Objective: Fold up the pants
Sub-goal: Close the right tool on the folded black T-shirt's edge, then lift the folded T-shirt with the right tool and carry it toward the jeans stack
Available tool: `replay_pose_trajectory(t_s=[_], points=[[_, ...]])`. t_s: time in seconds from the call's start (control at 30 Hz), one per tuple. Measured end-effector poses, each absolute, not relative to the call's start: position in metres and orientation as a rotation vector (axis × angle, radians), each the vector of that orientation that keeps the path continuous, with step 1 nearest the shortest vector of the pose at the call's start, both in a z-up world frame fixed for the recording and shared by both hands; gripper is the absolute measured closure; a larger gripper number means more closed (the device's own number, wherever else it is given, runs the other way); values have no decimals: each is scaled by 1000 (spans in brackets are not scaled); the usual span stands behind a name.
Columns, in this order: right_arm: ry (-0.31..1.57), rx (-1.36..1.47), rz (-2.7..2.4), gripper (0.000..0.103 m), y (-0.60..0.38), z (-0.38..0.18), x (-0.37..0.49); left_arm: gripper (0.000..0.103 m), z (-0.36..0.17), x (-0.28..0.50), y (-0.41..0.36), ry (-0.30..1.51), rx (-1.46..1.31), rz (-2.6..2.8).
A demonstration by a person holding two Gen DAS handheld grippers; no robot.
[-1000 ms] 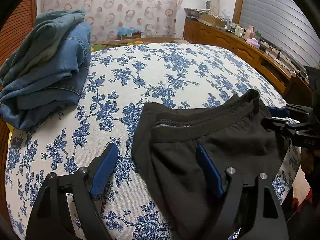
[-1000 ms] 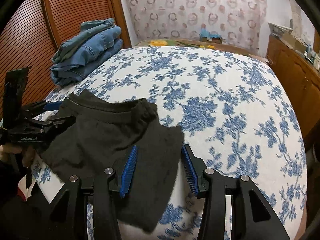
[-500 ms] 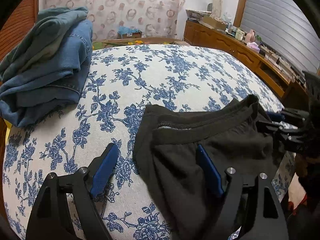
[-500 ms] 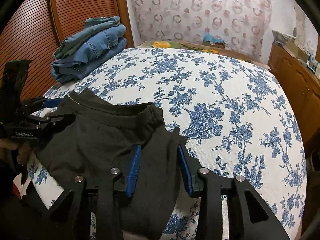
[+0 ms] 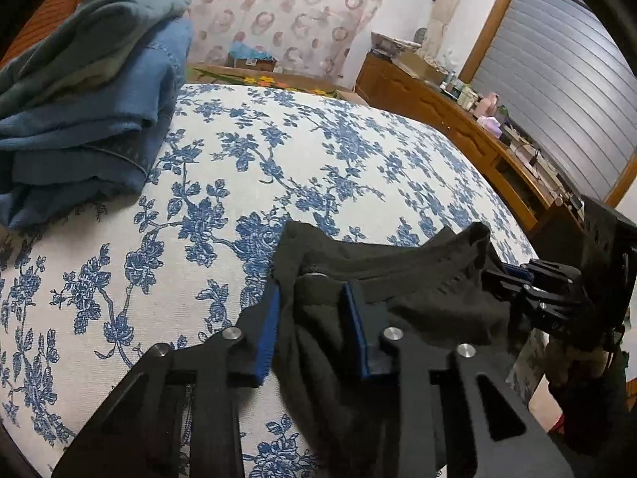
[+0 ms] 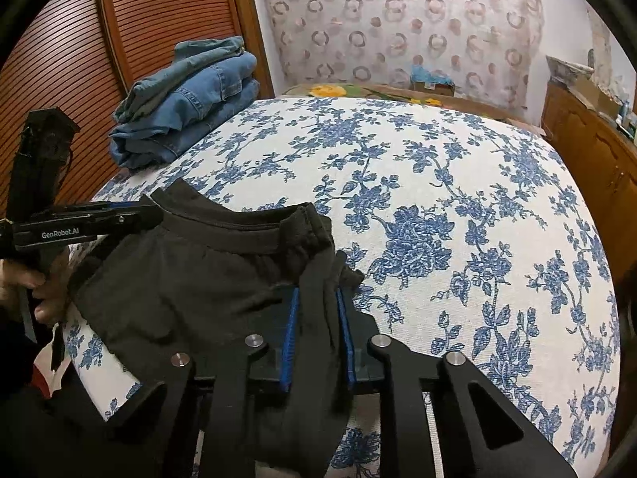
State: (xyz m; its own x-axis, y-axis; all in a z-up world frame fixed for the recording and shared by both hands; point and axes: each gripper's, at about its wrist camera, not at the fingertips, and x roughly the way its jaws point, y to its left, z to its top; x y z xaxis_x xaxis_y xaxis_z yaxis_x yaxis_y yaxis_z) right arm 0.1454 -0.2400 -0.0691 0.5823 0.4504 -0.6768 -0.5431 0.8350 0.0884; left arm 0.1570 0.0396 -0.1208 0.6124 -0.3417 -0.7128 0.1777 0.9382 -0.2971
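The only legible text is "GenRobot.AI", printed in white on the black side of the left tool (image 6: 153, 215), as the right wrist view shows it at the bed's near left edge. In the left wrist view, faint white marks on the right tool (image 5: 495, 275) are too blurred to read.

A lived-in bedroom: a bed (image 6: 458, 183) in a blue-flowered sheet, folded jeans (image 6: 187, 99) beyond the fingers, a cluttered wooden dresser (image 5: 458, 119) (toiletries, boxes) alongside.
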Motion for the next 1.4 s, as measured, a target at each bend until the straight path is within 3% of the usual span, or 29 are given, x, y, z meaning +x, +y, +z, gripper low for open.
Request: replay_pose_trajectory(t_s=[0.07,0.27,0.87,1.4], points=[[750,-135,587,88,-239,-69,145,80,-119,155,36,852,-189,-305],[720,-141,595,90,-239,-65,138,86,-104,138,24,791,-116,-286],[584,-116,612,91,-253,-29,106,86,-52,112,7,650,-44,-298],[572,-134,646,91,-236,-25,135,86,-46,125,18,626,-43,-274]])
